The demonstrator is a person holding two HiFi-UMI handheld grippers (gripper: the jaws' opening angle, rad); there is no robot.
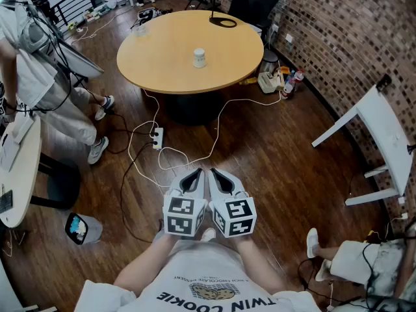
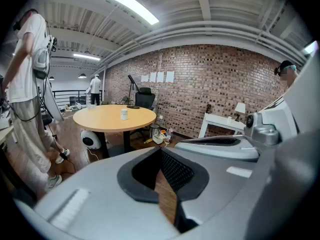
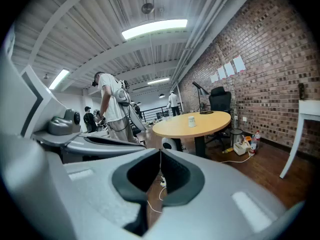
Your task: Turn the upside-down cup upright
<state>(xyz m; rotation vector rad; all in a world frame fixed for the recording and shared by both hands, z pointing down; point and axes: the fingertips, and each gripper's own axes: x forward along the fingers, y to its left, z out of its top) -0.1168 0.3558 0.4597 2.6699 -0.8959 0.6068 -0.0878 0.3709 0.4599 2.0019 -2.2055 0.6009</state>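
The round wooden table point(image 1: 162, 67) stands well ahead of you at 12 o'clock. Your left gripper point(image 1: 194, 174) and right gripper point(image 1: 218, 174) sit side by side close to your chest — both with jaws together, nothing between them. The white cup point(image 1: 199, 58) rests near the table's middle, well apart from both grippers.

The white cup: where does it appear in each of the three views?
Head view: cup at upper centre, on the round table.
Left gripper view: cup left of centre.
Right gripper view: cup right of centre.
Shared landmark: the round table, beneath the cup in every view.
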